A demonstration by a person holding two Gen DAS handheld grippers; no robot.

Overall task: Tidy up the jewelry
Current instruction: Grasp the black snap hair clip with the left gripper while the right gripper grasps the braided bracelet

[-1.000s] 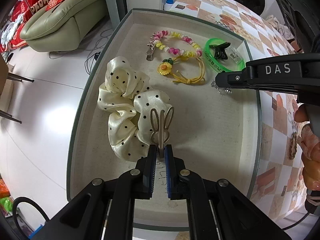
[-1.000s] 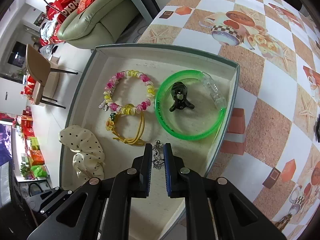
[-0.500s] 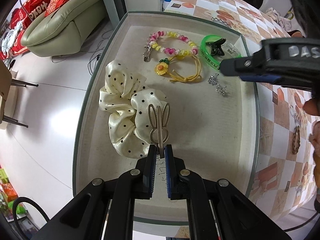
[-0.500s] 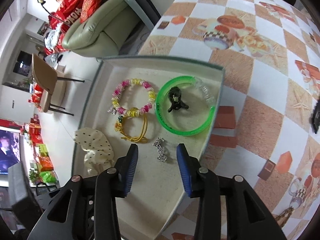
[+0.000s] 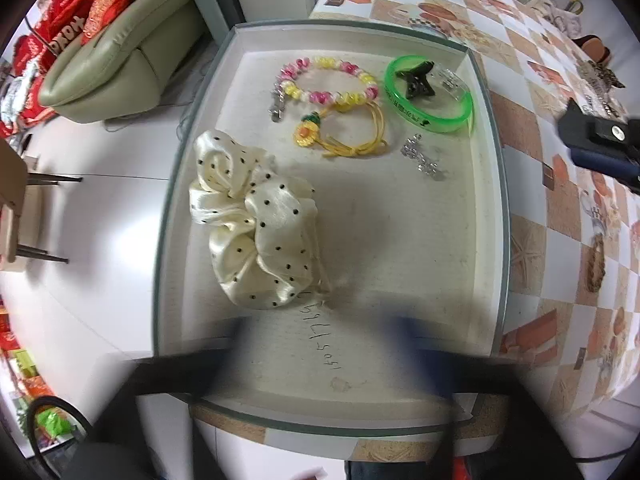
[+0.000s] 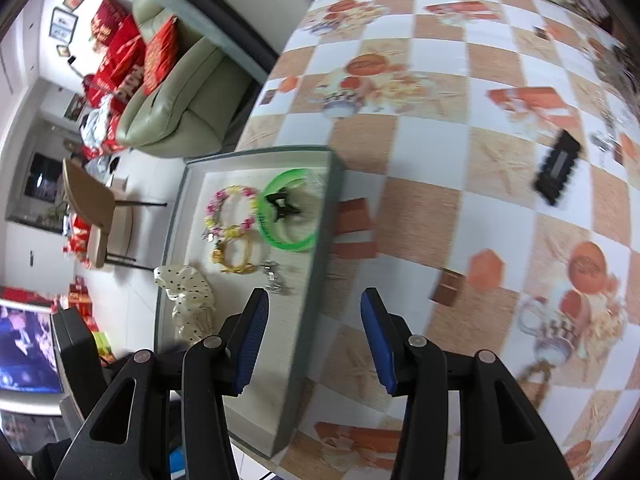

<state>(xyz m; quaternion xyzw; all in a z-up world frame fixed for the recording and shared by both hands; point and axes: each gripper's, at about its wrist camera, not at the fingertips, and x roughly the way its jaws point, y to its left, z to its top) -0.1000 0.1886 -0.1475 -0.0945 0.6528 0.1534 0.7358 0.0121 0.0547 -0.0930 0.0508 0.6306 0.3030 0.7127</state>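
A shallow cream tray [image 5: 484, 208] holds a polka-dot scrunchie [image 5: 252, 224], a pink-and-yellow bead bracelet [image 5: 328, 84], a yellow flower hair tie [image 5: 340, 136], a green bangle [image 5: 428, 100] with a black claw clip [image 5: 416, 80] inside, and a small silver piece [image 5: 424, 160]. A faint, blurred hairpin [image 5: 320, 264] lies at the scrunchie's right edge. My left gripper [image 5: 316, 344] is motion-blurred, its fingers spread wide and empty over the tray's near end. My right gripper [image 6: 314, 344] is open and empty, above the tray's right rim [image 6: 320, 264].
The tray sits on a checkered orange-and-white tablecloth [image 6: 440, 160]. A black comb-like clip [image 6: 558, 166] and more small jewelry [image 6: 604, 142] lie on the cloth to the right. A green sofa [image 5: 120, 52] and white floor lie beyond the table's left edge.
My left gripper opened and let go of the rabbit-ear hairpin by the scrunchie. My right gripper, open after dropping the silver piece, pulled back to the right out of the tray.
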